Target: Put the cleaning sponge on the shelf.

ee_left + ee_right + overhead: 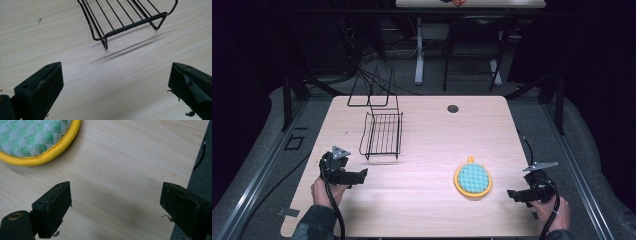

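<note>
A black wire rack [382, 134] stands on the wooden table [427, 150], left of centre; its near end [130, 23] shows at the top of the left gripper view. A round pot holder [472, 180], green weave with a yellow rim, lies flat at the right; part of it [35, 140] fills the top left of the right gripper view. My left gripper [359, 175] rests near the front left, open, jaws wide apart over bare wood [116, 82]. At the front right edge my right gripper [513, 195] is open too, nothing between its jaws [116, 202].
A second, taller wire frame [372, 90] stands behind the rack at the table's far edge. A dark round grommet [453, 108] sits in the far middle of the tabletop. The table's right edge [192, 170] runs close beside my right gripper.
</note>
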